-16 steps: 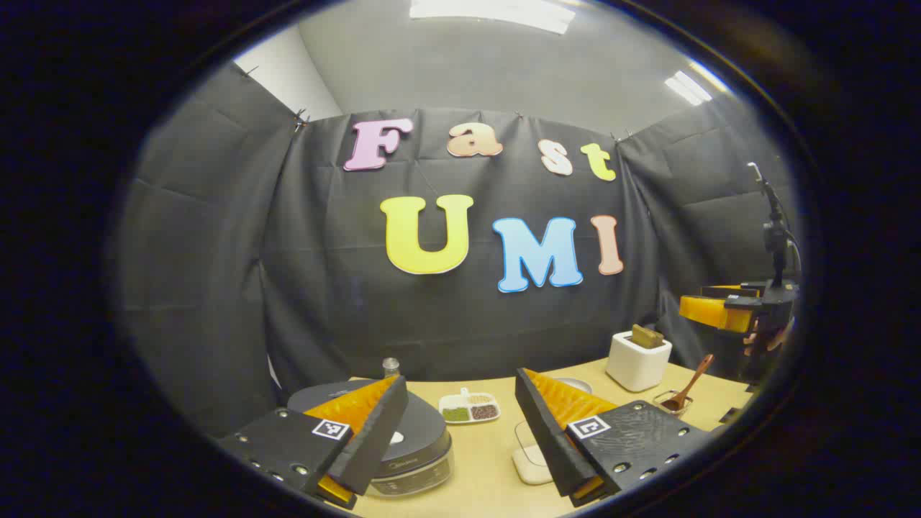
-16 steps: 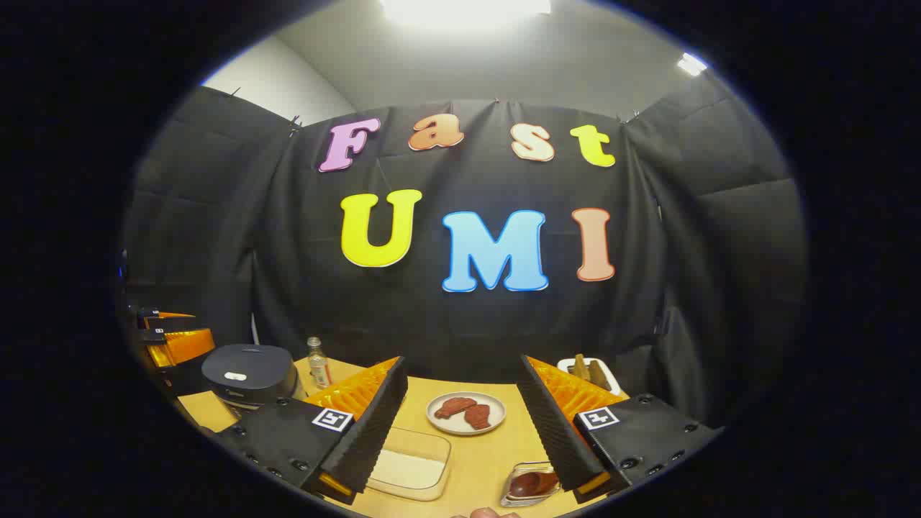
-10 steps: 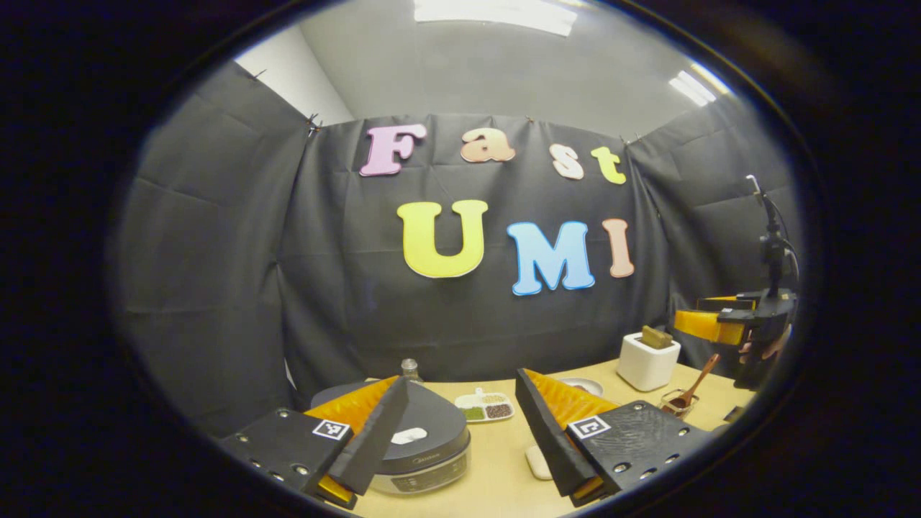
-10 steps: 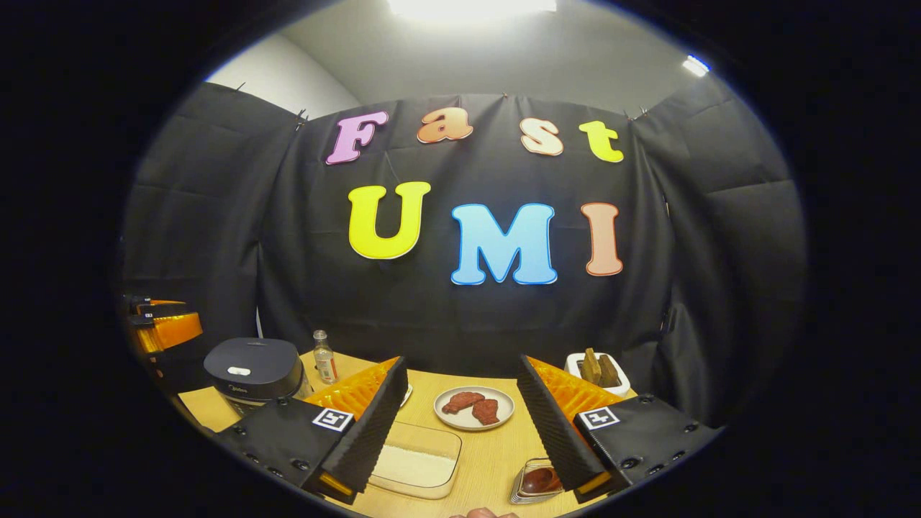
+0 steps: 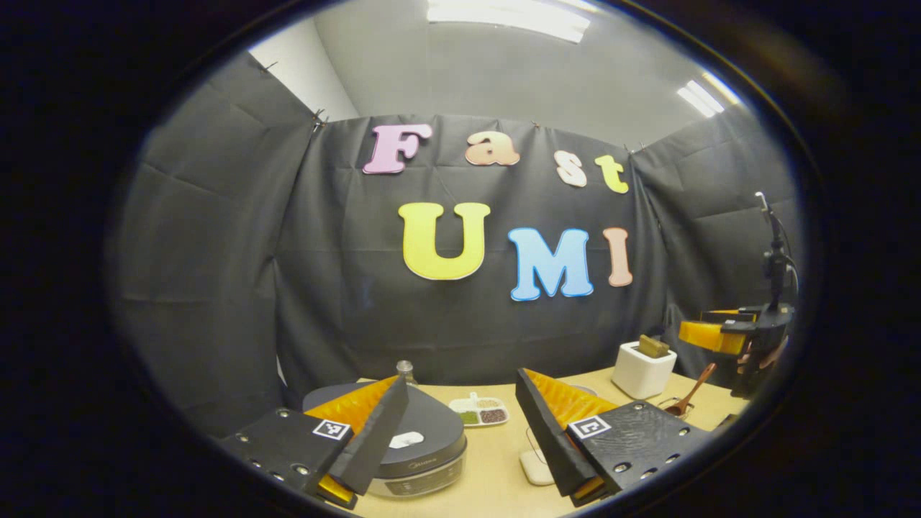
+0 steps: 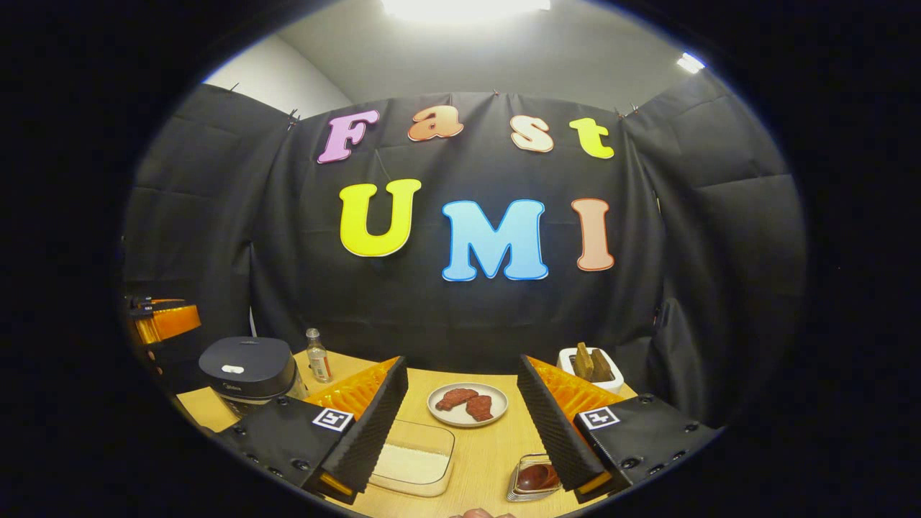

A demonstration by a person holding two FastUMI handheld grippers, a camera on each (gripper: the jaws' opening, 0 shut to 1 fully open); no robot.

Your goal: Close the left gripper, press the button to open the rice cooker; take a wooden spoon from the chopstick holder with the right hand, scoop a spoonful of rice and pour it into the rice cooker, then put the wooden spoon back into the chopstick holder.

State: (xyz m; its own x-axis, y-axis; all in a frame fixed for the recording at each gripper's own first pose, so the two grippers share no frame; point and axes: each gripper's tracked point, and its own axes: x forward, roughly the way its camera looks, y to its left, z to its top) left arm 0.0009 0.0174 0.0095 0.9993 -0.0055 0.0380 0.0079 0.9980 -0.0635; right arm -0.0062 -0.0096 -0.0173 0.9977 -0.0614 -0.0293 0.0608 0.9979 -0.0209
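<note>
With lid down on rice cooker (image 5: 414, 439), left gripper (image 5: 460, 439) held above table (image 5: 496, 467), jaws spread wide and empty, not yet closed for pressing; button (image 5: 405, 437) just ahead, between the fingers, nearer the left one. Right gripper (image 6: 464, 432) likewise agape and empty, wooden spoon (image 5: 692, 393) lying in small dish (image 6: 534, 479) near its right finger, beside white chopstick holder (image 6: 591, 365); rice container (image 6: 414, 460) between the fingers.

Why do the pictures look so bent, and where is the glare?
Left gripper view: the fisheye lens bows the table edge and wall; ceiling lights glare mildly. Right gripper view: the same bending, and a ceiling light burns out white at the top; the rice cooker stays sharp.
</note>
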